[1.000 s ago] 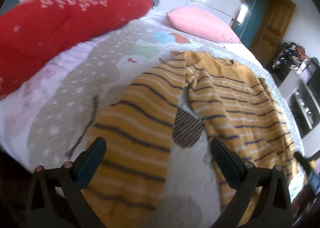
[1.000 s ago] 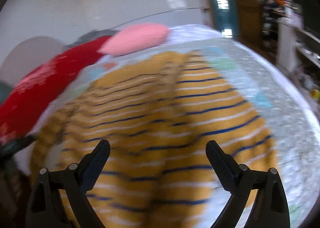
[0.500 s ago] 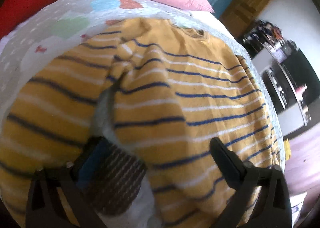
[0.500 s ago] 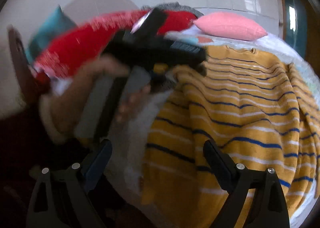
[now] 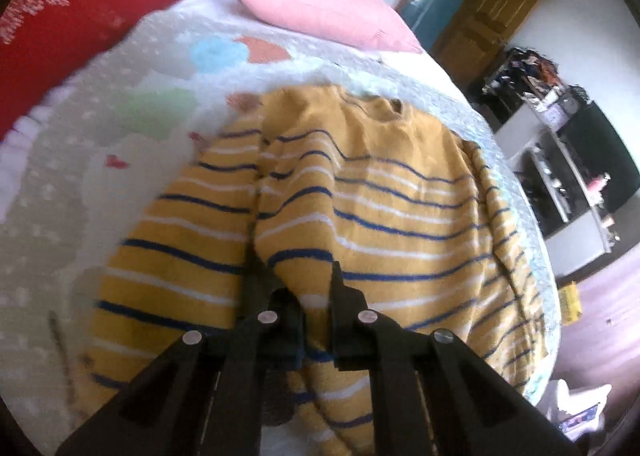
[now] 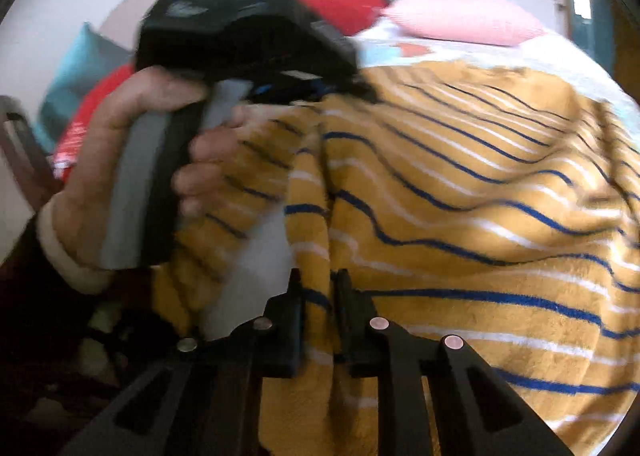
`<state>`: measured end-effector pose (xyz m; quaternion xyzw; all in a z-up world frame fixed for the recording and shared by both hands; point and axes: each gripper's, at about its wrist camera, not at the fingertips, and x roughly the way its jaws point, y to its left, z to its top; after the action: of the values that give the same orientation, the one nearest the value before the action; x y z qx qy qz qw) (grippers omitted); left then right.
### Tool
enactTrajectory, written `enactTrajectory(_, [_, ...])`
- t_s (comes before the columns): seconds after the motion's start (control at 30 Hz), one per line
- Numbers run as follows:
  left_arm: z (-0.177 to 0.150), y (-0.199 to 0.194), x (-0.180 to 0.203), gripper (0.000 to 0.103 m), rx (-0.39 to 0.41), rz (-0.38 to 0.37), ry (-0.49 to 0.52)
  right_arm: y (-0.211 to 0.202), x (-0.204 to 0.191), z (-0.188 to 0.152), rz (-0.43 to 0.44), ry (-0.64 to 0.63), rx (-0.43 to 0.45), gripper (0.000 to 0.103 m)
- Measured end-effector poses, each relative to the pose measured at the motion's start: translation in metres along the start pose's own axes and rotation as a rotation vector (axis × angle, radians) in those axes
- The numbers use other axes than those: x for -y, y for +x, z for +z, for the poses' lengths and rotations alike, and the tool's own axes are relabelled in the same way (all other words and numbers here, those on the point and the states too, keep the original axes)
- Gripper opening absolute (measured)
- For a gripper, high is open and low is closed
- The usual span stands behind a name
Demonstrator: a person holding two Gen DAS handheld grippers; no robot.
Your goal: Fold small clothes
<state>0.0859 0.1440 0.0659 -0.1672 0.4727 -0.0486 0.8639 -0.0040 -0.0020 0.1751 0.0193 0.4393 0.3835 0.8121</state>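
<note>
My left gripper (image 5: 292,288) is clamped on the hem of the yellow striped sweater (image 5: 360,207), and my right gripper (image 6: 316,296) pinches a fold of the same hem. The sweater lies spread on the quilted bedspread (image 5: 160,67), below the pink pillow (image 5: 324,5).

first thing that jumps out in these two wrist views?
The mustard striped sweater spread across the bed fills both views, and both grippers, left and right, are pinched onto its near edge. Behind it sit a pink pillow and a red cushion near the headboard.
</note>
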Motion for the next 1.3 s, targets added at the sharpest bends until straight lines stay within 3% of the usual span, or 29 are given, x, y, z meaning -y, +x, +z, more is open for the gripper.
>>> enactTrajectory(0.07, [-0.004,-0.011,-0.006,0.015,0.021,0.074,0.019,-0.011,-0.028,-0.013,0.062,-0.033,0.003,0.016])
enactTrajectory(0.13, [-0.011,-0.023,-0.011,0.024,0.039,0.119,0.033,-0.013,-0.038,-0.024,0.192,-0.013,-0.033,0.017])
enactTrajectory(0.17, [-0.014,-0.028,-0.012,0.034,0.046,0.124,0.034,-0.024,-0.051,-0.035,0.203,-0.019,-0.037,0.017])
enactTrajectory(0.2, [-0.022,-0.041,-0.013,0.047,0.066,0.132,0.031,-0.036,-0.061,-0.046,0.183,-0.042,-0.033,0.019])
enactTrajectory(0.27, [-0.036,-0.059,-0.012,0.063,0.11,0.144,0.024,-0.066,-0.078,-0.068,0.136,-0.09,-0.018,0.024])
enactTrajectory(0.37, [-0.061,-0.088,0.0,0.076,0.198,0.174,0.035,-0.121,-0.083,-0.101,0.074,-0.05,0.023,0.038])
enactTrajectory(0.47, [-0.086,-0.101,0.02,0.079,0.272,0.227,0.051,-0.183,-0.064,-0.127,0.023,0.08,0.077,0.04])
enactTrajectory(0.57, [-0.108,-0.1,0.044,0.08,0.306,0.26,0.083,-0.23,-0.04,-0.148,-0.026,0.179,0.137,0.049])
enactTrajectory(0.83, [-0.159,-0.074,0.091,0.082,0.277,0.297,0.132,-0.359,-0.012,-0.206,-0.166,0.354,0.281,0.061])
enactTrajectory(1.03, [-0.175,-0.083,0.106,0.082,0.286,0.254,0.153,-0.377,0.019,-0.213,-0.201,0.458,0.326,0.065])
enactTrajectory(1.27, [-0.177,-0.088,0.112,0.082,0.263,0.219,0.149,-0.425,0.001,-0.233,-0.229,0.456,0.322,0.067])
enactTrajectory(1.3, [-0.177,-0.088,0.113,0.082,0.262,0.219,0.151,-0.416,0.002,-0.226,-0.233,0.454,0.32,0.067])
